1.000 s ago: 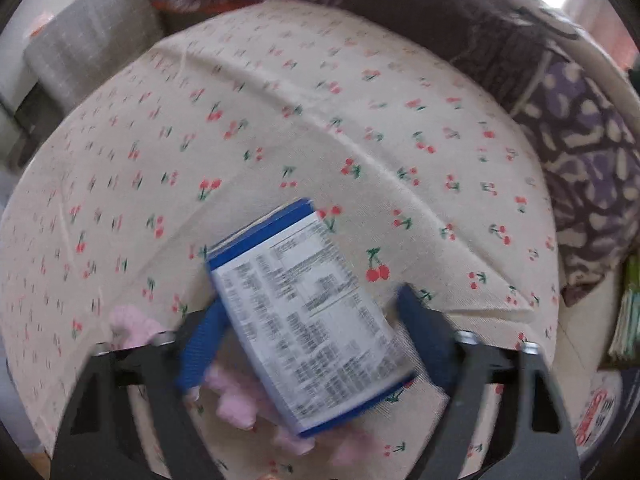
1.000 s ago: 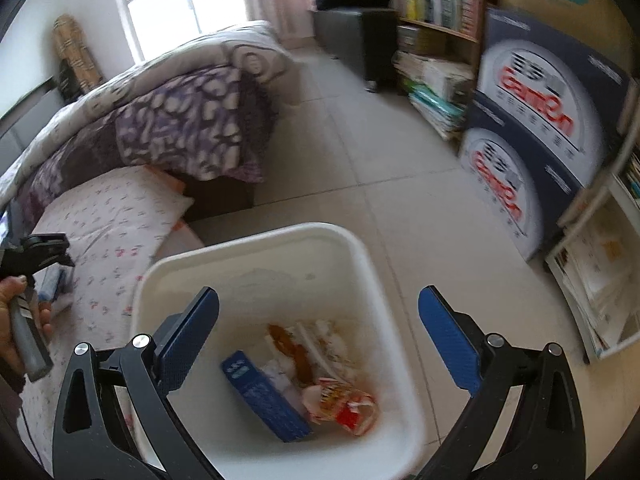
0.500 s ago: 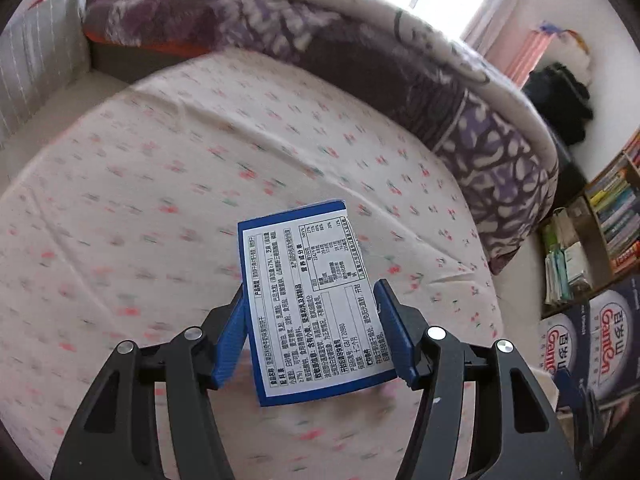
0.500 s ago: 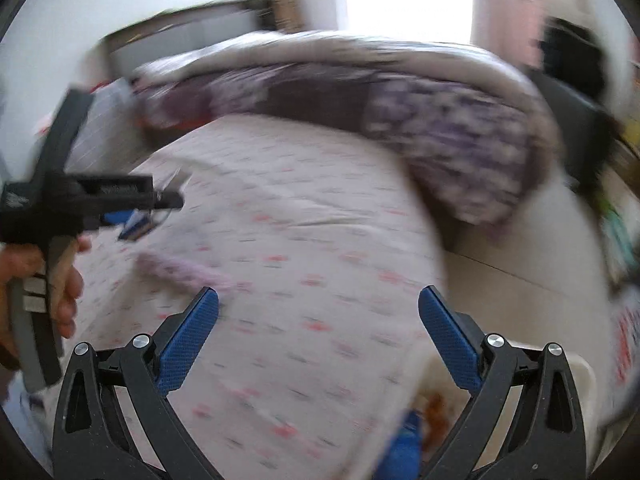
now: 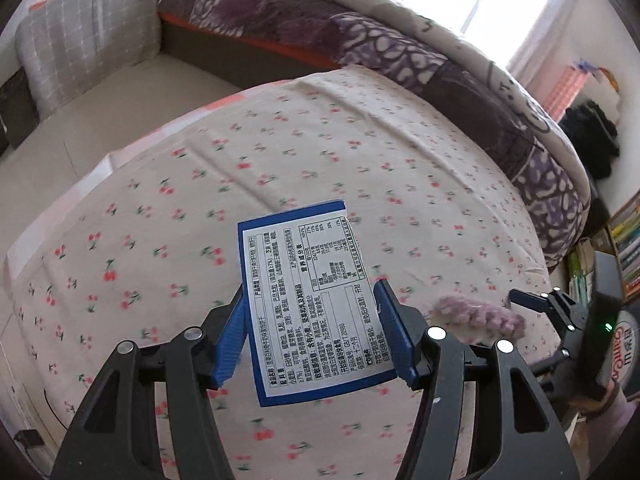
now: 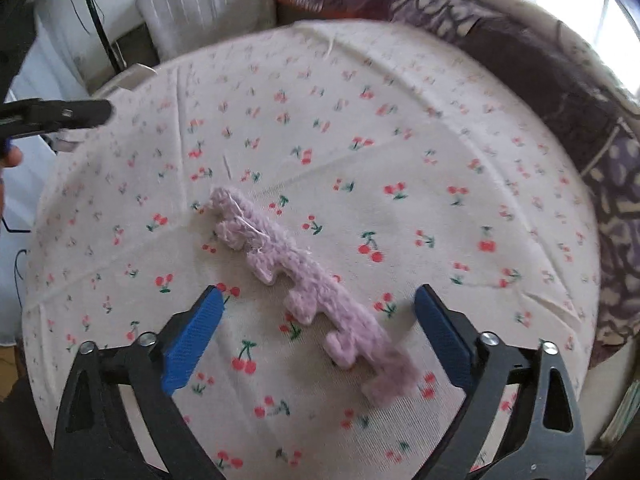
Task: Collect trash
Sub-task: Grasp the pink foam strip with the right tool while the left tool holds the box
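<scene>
So the left gripper (image 5: 310, 334) is clamped on the flat blue-bordered cardboard packet with the printed white label (image 5: 306, 304), blue pads pressing its two long edges, packet lifted clear of the cherry-print cotton bedsheet (image 5: 280, 152). The right gripper (image 6: 316, 338) is spread wide with nothing in it, hovering over the fuzzy lilac crocheted strip (image 6: 304, 284) that lies diagonally on the sheet, its near end roughly between the pads

My take: the packet is thin card, so a steady squeeze is enough, more would just buckle it. Keep it level while carrying so it can't pivot between the pads. I can't see any bin in either view right now, so where it goes is a guess

If the lilac strip counts as trash, I'd come down across its narrow width and pinch the yarn only, since the sheet looks loose enough to get grabbed too

Room-wise the bed is wide open in the middle. The rumpled purple patterned quilt (image 5: 400, 52) banks up along the far side and the grey checked pillow (image 5: 88, 36) sits at the far left corner, both well apart from the grippers
</scene>
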A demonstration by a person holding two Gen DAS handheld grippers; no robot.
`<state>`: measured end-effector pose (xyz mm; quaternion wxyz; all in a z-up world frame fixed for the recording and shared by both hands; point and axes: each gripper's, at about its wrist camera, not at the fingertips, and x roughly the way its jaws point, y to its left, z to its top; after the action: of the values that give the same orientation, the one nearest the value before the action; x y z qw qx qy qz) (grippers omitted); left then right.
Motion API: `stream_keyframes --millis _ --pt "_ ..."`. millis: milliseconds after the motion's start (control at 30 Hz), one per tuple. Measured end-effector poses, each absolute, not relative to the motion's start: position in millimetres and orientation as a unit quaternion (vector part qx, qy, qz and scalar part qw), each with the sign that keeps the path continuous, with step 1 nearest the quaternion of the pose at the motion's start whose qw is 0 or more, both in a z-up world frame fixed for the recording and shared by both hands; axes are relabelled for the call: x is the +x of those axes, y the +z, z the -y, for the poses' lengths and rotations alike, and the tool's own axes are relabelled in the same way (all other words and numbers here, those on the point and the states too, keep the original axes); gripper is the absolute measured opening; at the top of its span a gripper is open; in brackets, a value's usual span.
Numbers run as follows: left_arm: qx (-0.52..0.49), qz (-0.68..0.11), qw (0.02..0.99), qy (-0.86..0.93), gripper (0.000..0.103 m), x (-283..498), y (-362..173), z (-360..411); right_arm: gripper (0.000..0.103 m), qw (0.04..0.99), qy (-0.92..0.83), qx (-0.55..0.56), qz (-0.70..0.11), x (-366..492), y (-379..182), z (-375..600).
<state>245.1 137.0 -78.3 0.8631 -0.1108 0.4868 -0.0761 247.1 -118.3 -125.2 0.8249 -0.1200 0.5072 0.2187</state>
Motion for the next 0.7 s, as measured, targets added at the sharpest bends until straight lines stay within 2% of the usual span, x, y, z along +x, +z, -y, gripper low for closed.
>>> stream_keyframes --millis 67,133,200,400,700 --pt "-0.116 -0.489 0.861 -0.076 0.06 243.1 -82.1 -145.9 0.089 0.828 0.214 -0.114 -0.505 250.4 -125.9 117.4" --pt "-0.126 -0.492 0.858 -0.077 0.06 241.6 -88.2 -152.1 0.072 0.835 0.202 -0.093 -0.504 252.1 -121.1 119.2" --pt "-0.134 -0.495 0.856 -0.074 0.06 239.9 -94.3 -157.7 0.034 0.837 0.194 -0.09 -0.504 252.5 -118.2 117.9" --pt "-0.148 -0.487 0.858 -0.064 0.06 231.8 -98.8 -172.4 0.027 0.851 0.143 -0.095 -0.497 245.0 -117.2 102.6" --pt "-0.135 -0.447 0.884 -0.018 0.06 204.5 -77.8 -177.5 0.027 0.898 0.059 -0.022 -0.436 205.5 -86.5 73.6"
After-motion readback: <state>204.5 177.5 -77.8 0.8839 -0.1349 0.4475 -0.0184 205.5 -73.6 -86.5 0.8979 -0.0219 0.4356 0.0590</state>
